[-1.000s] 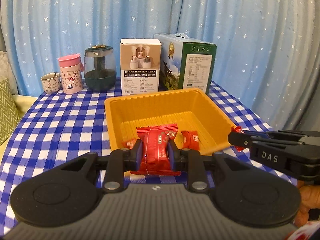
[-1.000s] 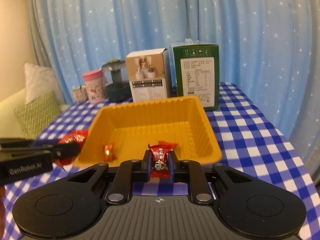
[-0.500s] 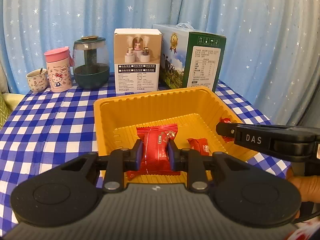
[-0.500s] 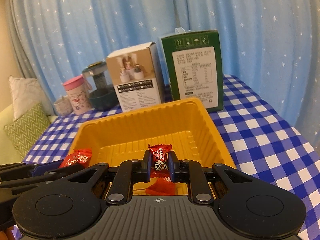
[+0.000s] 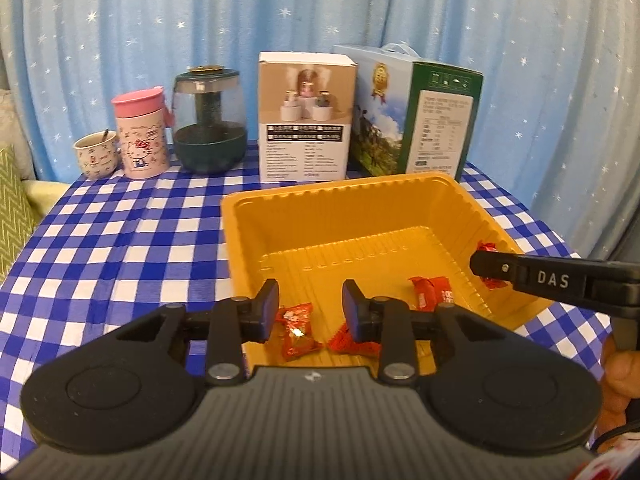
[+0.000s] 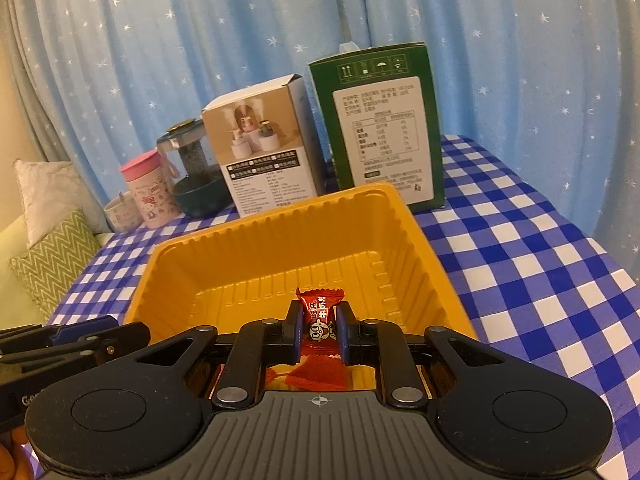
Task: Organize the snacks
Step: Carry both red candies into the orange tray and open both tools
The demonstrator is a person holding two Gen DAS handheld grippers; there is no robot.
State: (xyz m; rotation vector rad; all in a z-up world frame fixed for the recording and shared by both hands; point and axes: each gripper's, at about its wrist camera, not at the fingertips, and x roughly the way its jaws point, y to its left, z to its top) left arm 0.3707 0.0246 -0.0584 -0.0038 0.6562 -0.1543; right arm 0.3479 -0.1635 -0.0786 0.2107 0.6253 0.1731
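A yellow tray (image 5: 460, 200) sits on the blue checked table. My left gripper (image 5: 308, 312) hovers over the tray's near edge, its jaws opening with nothing between the pads. Below it in the tray lie a red snack packet (image 5: 354, 342), partly hidden by the right finger, a small red candy (image 5: 296, 332) and another red candy (image 5: 432, 292). My right gripper (image 6: 318, 320) is shut on a red wrapped candy (image 6: 320, 314) above the tray (image 6: 280, 240). In the left wrist view it (image 5: 480, 264) reaches in from the right. The left gripper (image 6: 136, 332) shows at the left edge.
Along the back of the table stand a small cup (image 5: 96, 154), a pink mug (image 5: 142, 132), a dark green jar (image 5: 210, 120), a white box (image 5: 306, 116) and a green box (image 5: 416, 116). A blue starred curtain hangs behind. Green cushions (image 6: 52, 264) lie to the left.
The left gripper has opened and let go of the red packet, which now lies in the tray. Both grippers moved forward over the tray's near edge. The right gripper still holds its candy.
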